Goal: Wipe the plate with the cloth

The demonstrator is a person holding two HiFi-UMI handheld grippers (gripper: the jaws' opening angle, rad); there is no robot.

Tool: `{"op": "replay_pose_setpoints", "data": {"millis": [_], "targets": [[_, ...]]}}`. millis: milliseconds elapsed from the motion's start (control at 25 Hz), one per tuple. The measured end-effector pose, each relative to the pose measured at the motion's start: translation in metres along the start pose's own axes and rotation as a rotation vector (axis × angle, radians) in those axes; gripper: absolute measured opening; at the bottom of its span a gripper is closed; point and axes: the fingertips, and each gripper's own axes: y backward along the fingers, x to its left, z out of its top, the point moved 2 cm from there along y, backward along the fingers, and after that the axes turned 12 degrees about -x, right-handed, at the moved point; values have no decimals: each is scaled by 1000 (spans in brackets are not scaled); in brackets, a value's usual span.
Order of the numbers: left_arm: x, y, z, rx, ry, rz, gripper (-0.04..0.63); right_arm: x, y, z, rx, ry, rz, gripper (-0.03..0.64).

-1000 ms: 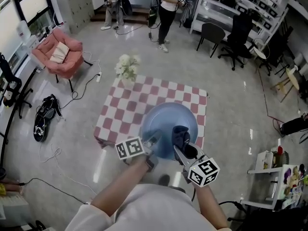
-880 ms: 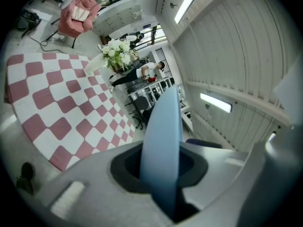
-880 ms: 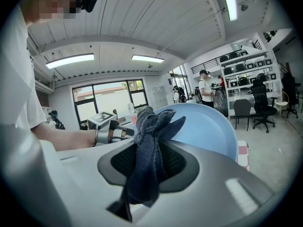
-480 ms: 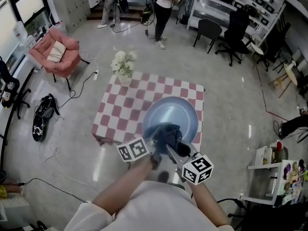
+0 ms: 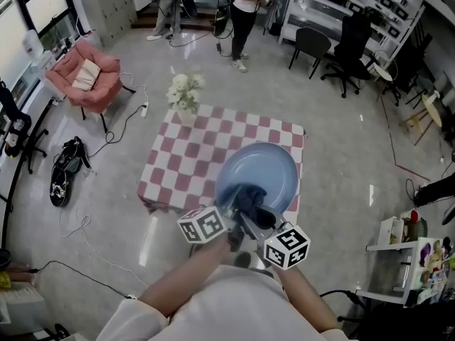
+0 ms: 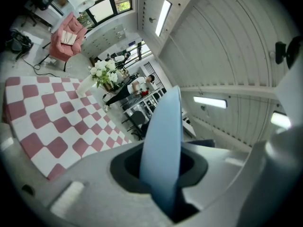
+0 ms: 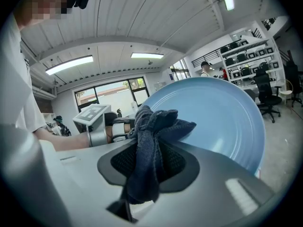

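Checked surface (image 5: 186, 163) is lying beneath the blue plate (image 5: 259, 169), which is hanging tilted over its 4 o'clock corner, the left hand-held gripper (image 5: 229, 212) clamping the plate's near rim. The right hand-held gripper (image 5: 256, 217) is pinching the dark cloth (image 5: 247, 196) against the plate's face at 6 o'clock. Wiping looks to be under way; the next move probably calls for sweeping the cloth toward 12 o'clock.

The person wore a white short-sleeved shirt (image 5: 224, 305). The left grey plastic gripper (image 5: 229, 210) and the right grey plastic gripper (image 5: 250, 219) each carried a white cube with black square markers (image 5: 204, 226). Dark mesh-textured pads (image 7: 176, 163) lined the pale moulded jaws.
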Motion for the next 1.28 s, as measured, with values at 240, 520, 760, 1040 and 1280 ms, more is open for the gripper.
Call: {"op": "replay_pose_setpoints", "data": {"millis": [240,520,760,1040,1280], "targets": [[-1,1,-5,31,-59,7,77,1,-9,-15,61,-2,0,118],[-1,-2,-5,48,-75,-19,74,-9,-6,-16,66,45,-15,118],[1,-8,-3,56,-60,-26,75,-29,3,-16,57,17,-65,118],[2,-11,-3,79,-64,-26,75,-44,9,-15,79,40,-98,120],[7,-8,-5,101,-54,-24,75,-54,17,-19,96,55,-115,120]]}}
